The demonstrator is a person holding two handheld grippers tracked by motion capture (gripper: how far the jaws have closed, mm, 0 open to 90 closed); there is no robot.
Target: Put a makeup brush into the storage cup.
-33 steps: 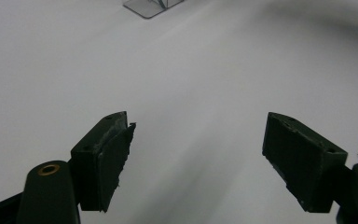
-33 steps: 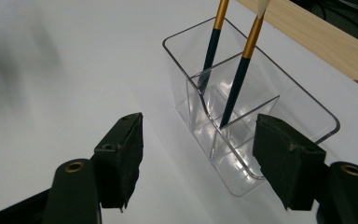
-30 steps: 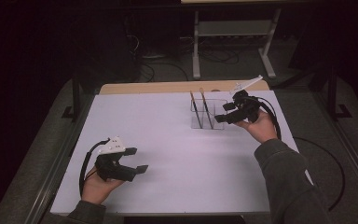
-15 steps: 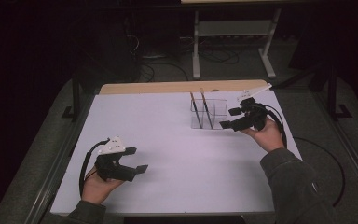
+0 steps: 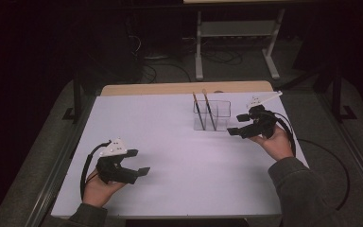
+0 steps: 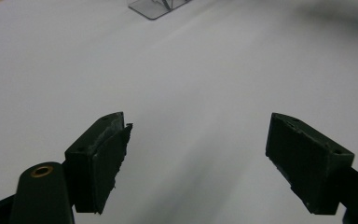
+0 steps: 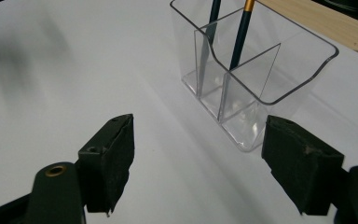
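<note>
clear plastic holder [image 7: 261,70], dark blue pencils [image 7: 239,39] with gold bands, white table [image 5: 170,132], black claws.

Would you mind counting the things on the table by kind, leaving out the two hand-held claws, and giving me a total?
Pencils: 2, standing in the holder
Clear plastic holder: 1
Total: 3

Dim, dark surroundings around a brightly lit white table [image 5: 179,142]; soft shadows, slight blur in gripper views.
</note>
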